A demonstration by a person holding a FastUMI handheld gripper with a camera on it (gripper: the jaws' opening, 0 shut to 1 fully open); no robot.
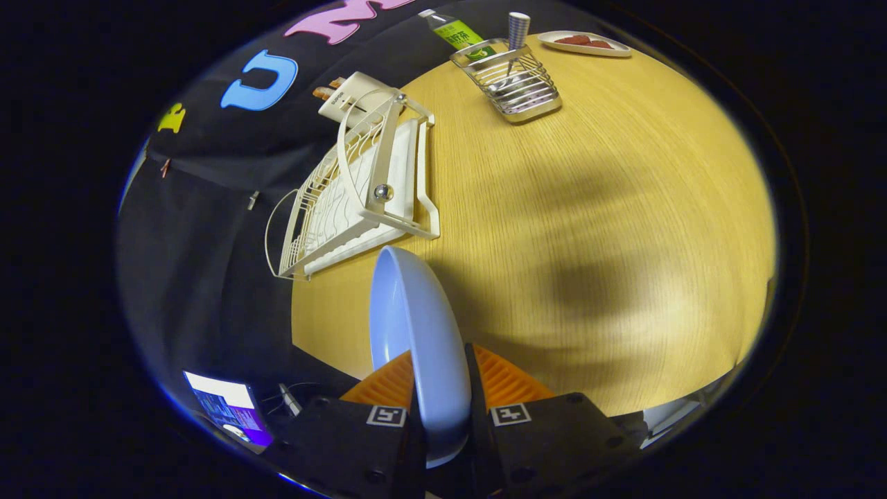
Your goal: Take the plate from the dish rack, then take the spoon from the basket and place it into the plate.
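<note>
The pale blue round plate (pixel 416 333) is held on edge between the fingers of the gripper (pixel 443 388), both pressed against its rim, above the wooden table (pixel 624 208). It is seen clear of the white wire dish rack (pixel 360 187), just beside it, so the first step is judged done. Well beyond the rack, the spoon (pixel 516 34) is stood in the metal wire basket (pixel 513 83), untouched; setting the plate down and fetching the spoon are left.

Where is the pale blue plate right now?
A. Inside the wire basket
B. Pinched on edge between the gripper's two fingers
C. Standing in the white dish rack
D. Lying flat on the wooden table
B: the plate stands on edge, clamped in the gripper, clear of the dish rack beyond.
</note>
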